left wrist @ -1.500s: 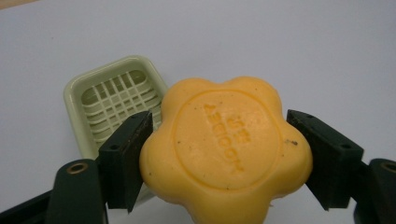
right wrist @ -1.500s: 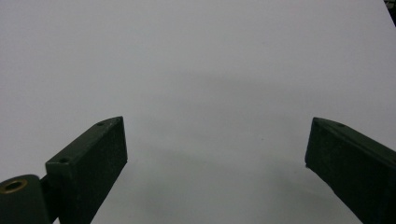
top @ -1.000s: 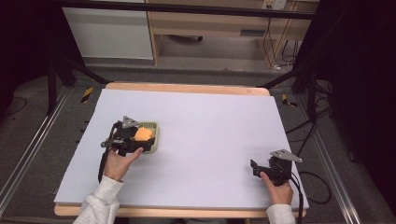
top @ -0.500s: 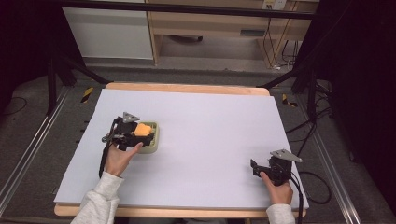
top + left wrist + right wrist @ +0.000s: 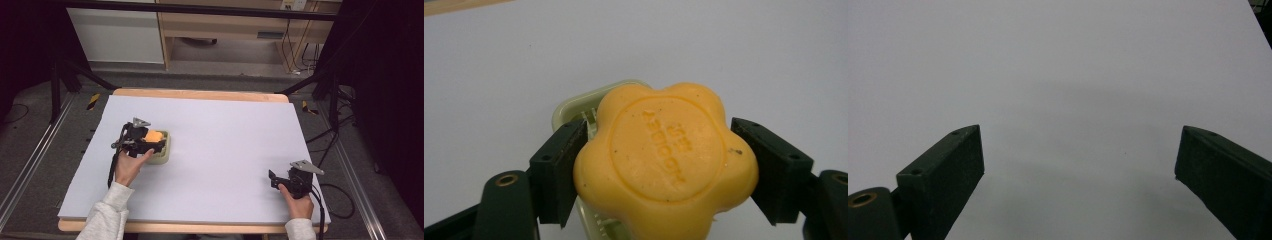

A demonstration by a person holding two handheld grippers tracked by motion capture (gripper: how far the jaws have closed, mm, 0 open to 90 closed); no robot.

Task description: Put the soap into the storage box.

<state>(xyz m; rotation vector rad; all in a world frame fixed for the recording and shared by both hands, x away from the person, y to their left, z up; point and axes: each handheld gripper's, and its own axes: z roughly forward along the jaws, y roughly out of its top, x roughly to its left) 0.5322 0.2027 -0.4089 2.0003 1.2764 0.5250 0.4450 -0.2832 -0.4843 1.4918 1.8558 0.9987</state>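
soap (image 5: 666, 160): orange-yellow, tiny dark specks, centre of my left gripper view | soap dish (image 5: 574, 107): pale green, behind it | my left gripper (image 5: 659, 170): black | my right gripper (image 5: 1080, 170): black | table sheet (image 5: 225, 135): plain pale lilac-white, wooden edge

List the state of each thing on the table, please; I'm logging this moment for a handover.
Soap: orange, flower-shaped, clamped between the left gripper's jaws, above the dish.
Soap dish: pale green, upright on the table, under the soap.
Left gripper: shut on the soap.
Right gripper: jaws open, nothing between them, near the table's right edge.
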